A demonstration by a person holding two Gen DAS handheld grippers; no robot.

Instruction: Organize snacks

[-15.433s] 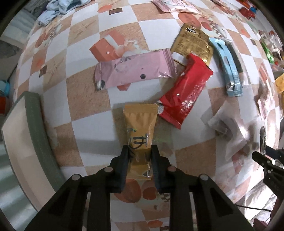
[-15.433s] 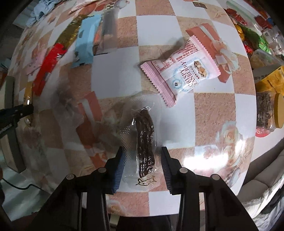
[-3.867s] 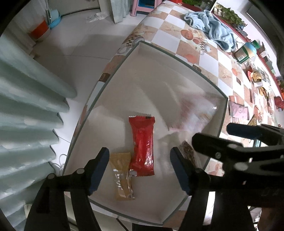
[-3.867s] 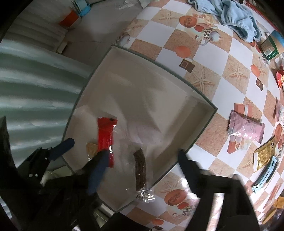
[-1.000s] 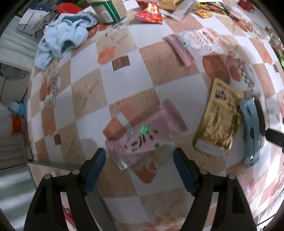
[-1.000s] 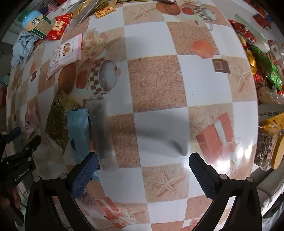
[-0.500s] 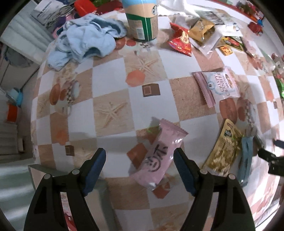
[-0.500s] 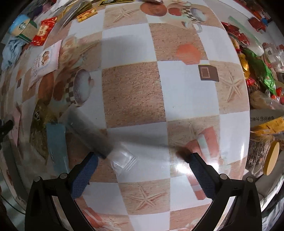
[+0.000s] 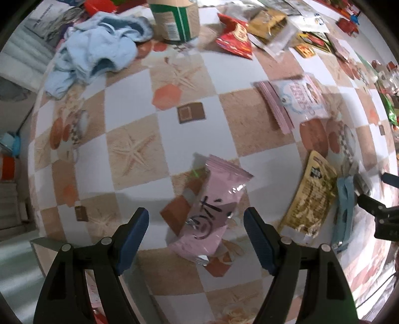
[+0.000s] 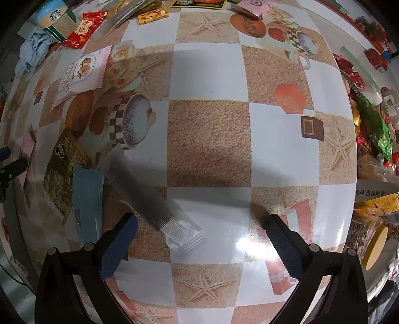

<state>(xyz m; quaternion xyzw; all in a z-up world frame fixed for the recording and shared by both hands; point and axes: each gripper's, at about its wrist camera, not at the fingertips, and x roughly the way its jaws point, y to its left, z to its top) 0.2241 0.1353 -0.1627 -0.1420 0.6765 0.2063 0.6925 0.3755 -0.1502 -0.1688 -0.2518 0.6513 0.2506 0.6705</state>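
Checkered tablecloth (image 9: 139, 104) in tan and white squares, printed with starfish, cups and gift boxes, crowded with snack packets around its edges.

Left wrist view: left gripper (image 9: 195, 230) pointing down at the cloth, jaws spread wide and released, gripping nothing. Lying between the blue pads, flat on the cloth, a pink snack packet (image 9: 212, 211) with dark lettering, slanted with its upper end toward 1 o'clock; apparently clear of both pads. At 3 o'clock from it, a gold packet (image 9: 309, 197), then a light blue packet (image 9: 345, 206) just beside that. Up at 1 o'clock, a pink-and-white cookie packet (image 9: 294, 99). At 12 o'clock near the far edge, a green-striped cup (image 9: 177, 20), with a red packet (image 9: 235, 37) to its right and a crumpled blue cloth (image 9: 99, 49) at 10 o'clock. Tips of the other gripper poking in at 3 o'clock (dark, partly cut off).

Right wrist view: right gripper (image 10: 202, 236) also pointing down, jaws wide apart and empty. A clear-wrapped dark stick snack (image 10: 154, 199) lying diagonally on the cloth, its crimped lower end between the pads nearer the left one, blurred, whether touching the pad unclear. Same light blue and gold packets at 9 o'clock of it. Lidded jar (image 10: 374, 244) at 3 o'clock by the table edge.
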